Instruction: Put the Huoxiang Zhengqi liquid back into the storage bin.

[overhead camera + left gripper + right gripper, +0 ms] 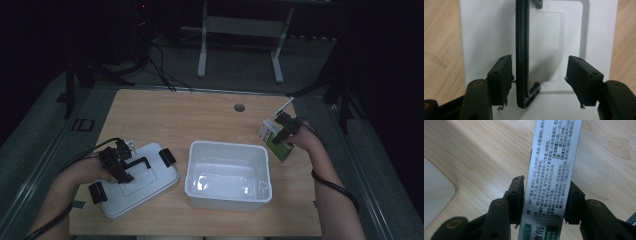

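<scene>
Right gripper (544, 202) clamped on carton (554, 170), mid-right of high view, just right of white bin (229, 176); carton long axis runs up frame. Left gripper (539, 80) open, straddling black handle (522, 50) of lid (137, 180), lower left. Bin lies left of carton.

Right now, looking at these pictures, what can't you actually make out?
- Small box, right gripper view: both ends cut off by the frame; print too small to read.
- Lid, left gripper view: edges cut off.
- Tub, high view: dim light and glare blur its floor.
</scene>
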### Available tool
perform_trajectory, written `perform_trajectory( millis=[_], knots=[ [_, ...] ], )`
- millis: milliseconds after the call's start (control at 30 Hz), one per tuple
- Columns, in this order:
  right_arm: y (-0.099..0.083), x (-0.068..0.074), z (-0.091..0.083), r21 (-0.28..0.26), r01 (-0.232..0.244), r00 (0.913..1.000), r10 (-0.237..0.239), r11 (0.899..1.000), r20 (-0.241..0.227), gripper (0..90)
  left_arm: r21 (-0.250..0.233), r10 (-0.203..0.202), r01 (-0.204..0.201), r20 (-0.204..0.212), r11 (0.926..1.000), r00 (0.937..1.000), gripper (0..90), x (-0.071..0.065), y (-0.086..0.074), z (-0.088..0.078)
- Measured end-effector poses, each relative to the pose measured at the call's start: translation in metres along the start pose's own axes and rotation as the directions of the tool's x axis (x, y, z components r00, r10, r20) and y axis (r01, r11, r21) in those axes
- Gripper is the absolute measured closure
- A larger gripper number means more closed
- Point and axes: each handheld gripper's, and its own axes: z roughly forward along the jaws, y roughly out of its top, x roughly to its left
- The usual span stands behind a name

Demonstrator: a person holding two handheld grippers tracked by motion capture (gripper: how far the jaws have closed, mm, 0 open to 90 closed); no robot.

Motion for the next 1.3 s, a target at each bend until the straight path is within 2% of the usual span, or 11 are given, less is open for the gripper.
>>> perform_trajectory(
  millis=[233, 633, 767, 900, 933, 1167, 1300],
  knots=[
    [-0.001, 0.002, -0.001, 0.01, 0.014, 0.9998, -0.014, 1.0, 0.012, 63.7, -0.004, -0.001, 0.002, 0.005, 1.0, 1.0, 38.3, -0.001, 0.001, -0.001],
    [-0.013, 0.005, -0.017, 0.02, 0.046, 0.9989, -0.046, 0.999, -0.002, 64.5, -0.001, 0.004, -0.004, -0.003, 1.0, 1.0, 38.3, -0.002, 0.003, -0.004],
    [-0.018, 0.008, -0.023, 0.043, 0.081, 0.9966, -0.08, 0.996, -0.023, 64.5, 0.005, 0.003, -0.003, -0.004, 1.0, 1.0, 38.3, -0.003, 0.003, -0.004],
    [-0.022, 0.011, -0.03, 0.052, 0.105, 0.9944, -0.104, 0.993, -0.021, 64.5, 0.007, 0.002, -0.002, 0.0, 1.0, 1.0, 38.3, -0.003, 0.003, -0.002],
    [-0.025, 0.013, -0.035, 0.048, 0.117, 0.993, -0.116, 0.992, -0.021, 64.4, 0.006, 0.003, -0.003, 0.0, 1.0, 1.0, 38.3, -0.004, 0.004, -0.002],
    [-0.036, 0.016, -0.057, 0.006, 0.129, 0.9916, -0.129, 0.992, 0.012, 64.4, 0.005, 0.009, -0.009, -0.001, 0.9999, 1.0, 38.3, -0.005, 0.004, -0.003],
    [-0.041, 0.019, -0.07, 0.006, 0.148, 0.9889, -0.148, 0.989, 0.017, 64.4, 0.007, 0.014, -0.014, -0.002, 0.9999, 0.9999, 38.3, -0.006, 0.005, -0.004]
  ],
)
